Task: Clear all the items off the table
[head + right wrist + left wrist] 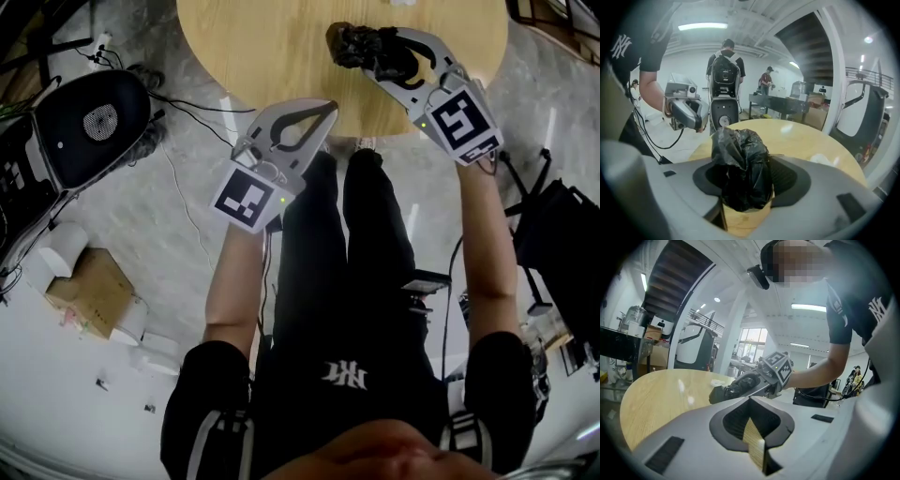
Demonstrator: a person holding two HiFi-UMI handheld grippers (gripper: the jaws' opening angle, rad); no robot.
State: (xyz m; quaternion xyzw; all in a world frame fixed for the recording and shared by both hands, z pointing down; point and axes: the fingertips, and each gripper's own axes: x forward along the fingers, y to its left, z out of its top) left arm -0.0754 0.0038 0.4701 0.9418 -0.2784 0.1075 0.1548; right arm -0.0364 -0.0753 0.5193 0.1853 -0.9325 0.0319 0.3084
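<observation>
A crumpled black plastic bag [349, 42] lies on the round wooden table [262, 47] near its front right part. My right gripper [370, 52] reaches over the table edge and is shut on the bag [740, 164], which fills the gap between the pads. In the left gripper view the bag [723, 391] shows at the tip of the right gripper [733, 389]. My left gripper [330, 108] hovers just at the table's near edge, jaws shut with nothing in them [759, 446]. It also shows at the left in the right gripper view, as the left gripper [686, 110].
A small white crumpled thing [821, 158] lies on the table beyond the bag. On the floor to the left are a black round device [84, 122], cables, a cardboard box [89, 291] and white rolls. Dark gear [562, 244] stands at right. People [725, 70] stand in the background.
</observation>
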